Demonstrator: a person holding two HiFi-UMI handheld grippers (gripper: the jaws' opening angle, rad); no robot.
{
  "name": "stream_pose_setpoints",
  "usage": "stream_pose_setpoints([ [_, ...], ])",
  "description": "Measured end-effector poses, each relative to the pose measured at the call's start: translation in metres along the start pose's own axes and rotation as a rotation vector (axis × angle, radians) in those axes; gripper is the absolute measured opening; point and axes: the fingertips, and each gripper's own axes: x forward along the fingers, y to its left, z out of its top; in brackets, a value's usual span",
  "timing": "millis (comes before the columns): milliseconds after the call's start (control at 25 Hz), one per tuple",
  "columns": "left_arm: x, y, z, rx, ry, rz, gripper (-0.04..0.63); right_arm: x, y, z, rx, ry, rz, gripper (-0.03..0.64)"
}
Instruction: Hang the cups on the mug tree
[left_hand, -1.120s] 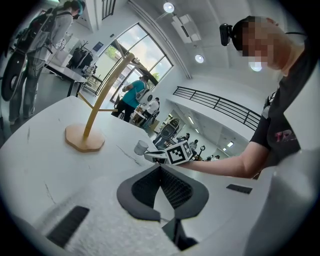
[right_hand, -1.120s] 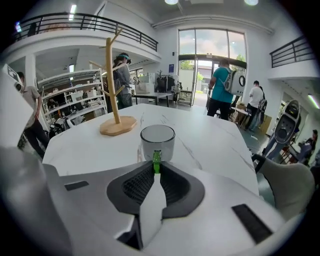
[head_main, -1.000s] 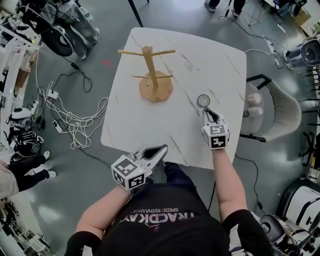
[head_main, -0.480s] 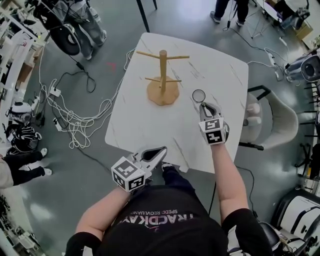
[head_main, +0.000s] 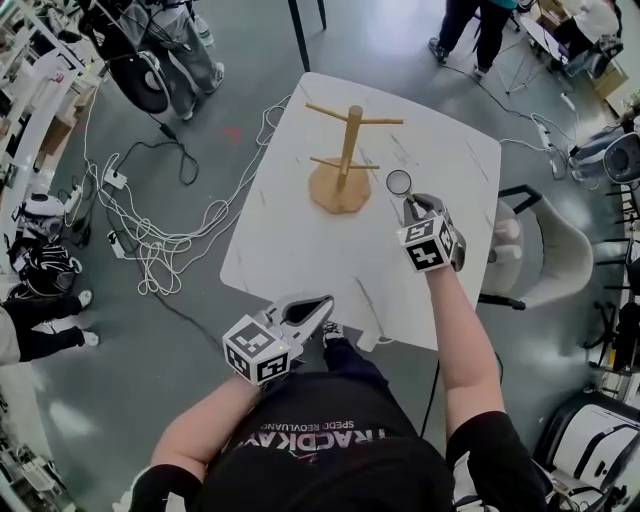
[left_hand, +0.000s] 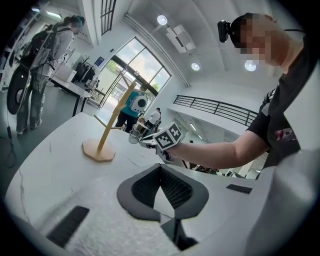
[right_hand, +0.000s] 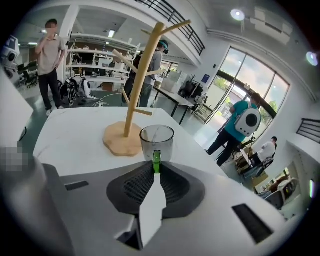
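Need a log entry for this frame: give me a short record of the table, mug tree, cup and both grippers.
table: white, marbled top
mug tree: wooden, upright on the table, no cups on its pegs
cup: clear glass, green handle, beside the tree's base
right gripper: shut on the cup's handle
left gripper: shut, empty, by the table's near edge

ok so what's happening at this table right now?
A person is working with two handheld grippers at a white table. The right gripper is shut on the green handle of a clear glass cup, holding it upright beside the base of the wooden mug tree. The tree's pegs are all bare, so nothing is hung yet. The left gripper is shut and empty, idle at the table's near edge.
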Motion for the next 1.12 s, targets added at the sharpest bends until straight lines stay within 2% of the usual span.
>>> stream_pose_setpoints([
  [160,-0.011,-0.001,0.001,-0.001,-0.015,0.008,-0.003,0.004,-0.002,0.005,-0.083,0.055,-0.011,0.04],
  [640,-0.044,0.002,0.004,-0.009,-0.062,0.021,-0.003,0.009,0.003,0.046,-0.438,0.184,-0.07,0.04],
  [1120,-0.071,0.001,-0.003,-0.01,-0.086,0.03,-0.003,0.004,0.013,0.059,-0.731,0.293,-0.133,0.04],
])
